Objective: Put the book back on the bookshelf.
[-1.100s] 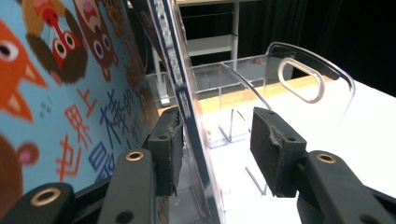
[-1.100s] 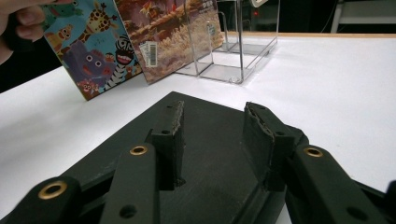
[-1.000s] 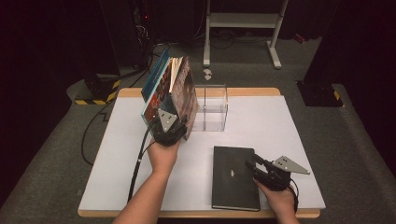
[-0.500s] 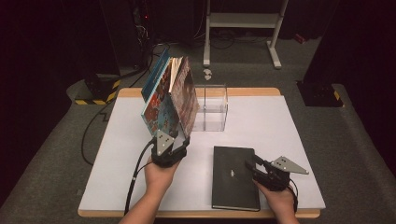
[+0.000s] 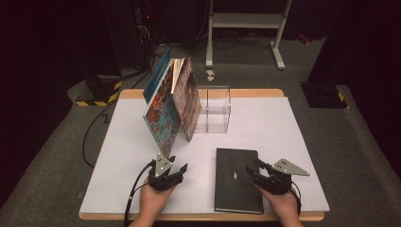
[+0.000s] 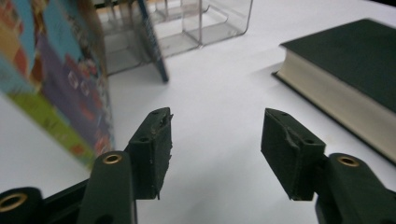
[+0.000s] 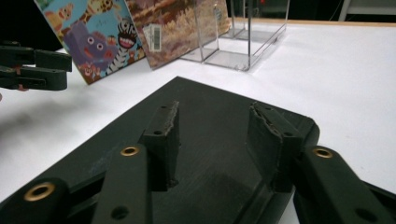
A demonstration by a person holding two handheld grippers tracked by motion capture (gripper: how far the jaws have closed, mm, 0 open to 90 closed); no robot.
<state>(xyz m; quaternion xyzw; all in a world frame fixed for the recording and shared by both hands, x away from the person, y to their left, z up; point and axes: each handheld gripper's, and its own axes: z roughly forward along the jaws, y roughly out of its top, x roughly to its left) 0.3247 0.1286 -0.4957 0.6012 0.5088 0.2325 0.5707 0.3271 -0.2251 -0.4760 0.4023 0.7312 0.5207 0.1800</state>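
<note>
The left tool [image 5: 166, 173] sits low over the white surface [image 5: 118, 156], its jaws apart with nothing between them, having just been opening. The picture books [image 5: 171, 101] lean against the clear box [image 5: 215, 109] ahead of it and slightly to its left, well apart. The right tool [image 5: 261, 176] hovers over the near right edge of the black book [image 5: 236, 182], jaws spread and likewise just opening, pads not pressing on the cover.
</note>
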